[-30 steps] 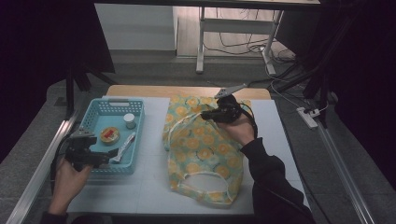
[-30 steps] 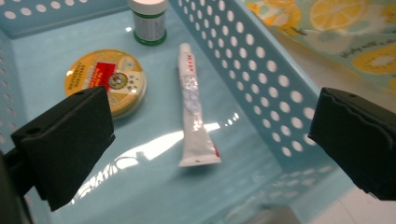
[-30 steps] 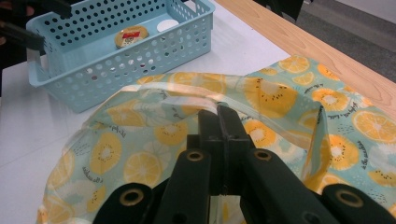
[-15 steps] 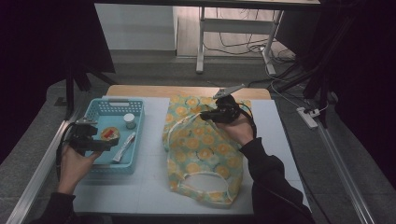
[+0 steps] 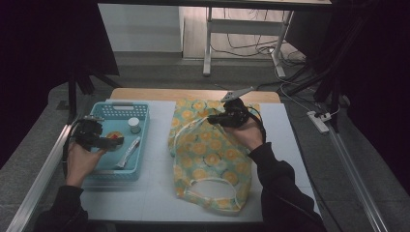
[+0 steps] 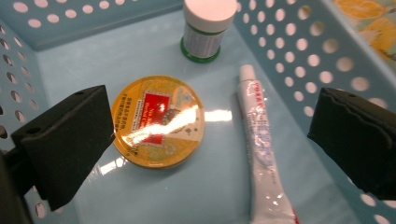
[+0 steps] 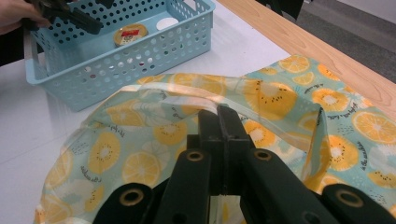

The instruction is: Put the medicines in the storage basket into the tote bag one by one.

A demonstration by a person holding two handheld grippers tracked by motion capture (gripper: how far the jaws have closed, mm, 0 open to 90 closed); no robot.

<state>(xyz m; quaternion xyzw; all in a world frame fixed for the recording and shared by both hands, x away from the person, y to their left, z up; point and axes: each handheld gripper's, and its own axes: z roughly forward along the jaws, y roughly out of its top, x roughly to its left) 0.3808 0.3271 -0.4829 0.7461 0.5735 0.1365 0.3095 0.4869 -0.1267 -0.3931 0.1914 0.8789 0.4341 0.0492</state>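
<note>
A light blue perforated basket (image 5: 121,107) stands at the table's left. In it lie a round yellow tin (image 6: 158,122), a white tube (image 6: 261,154) and a small white-capped bottle (image 6: 208,28). My left gripper (image 5: 113,140) hovers low inside the basket, open. In the left gripper view its jaws stand wide, the tin by one pad (image 6: 70,140) and the tube nearer the other. A citrus-print fabric bag (image 5: 212,159) lies at the centre. My right gripper (image 7: 219,114) is shut on the bag's cream edging and lifts that edge; it is also in the high view (image 5: 220,117).
The white tabletop (image 5: 290,145) has a wooden strip (image 5: 193,94) along its far edge. Metal rails run down both sides of the table. The right gripper view shows the basket (image 7: 140,56) beyond the bag, with the other hand over it.
The left hand has moved forward and right from the table's near left edge, bringing its gripper down over the tin in the basket. The right gripper and the bag have kept still.
</note>
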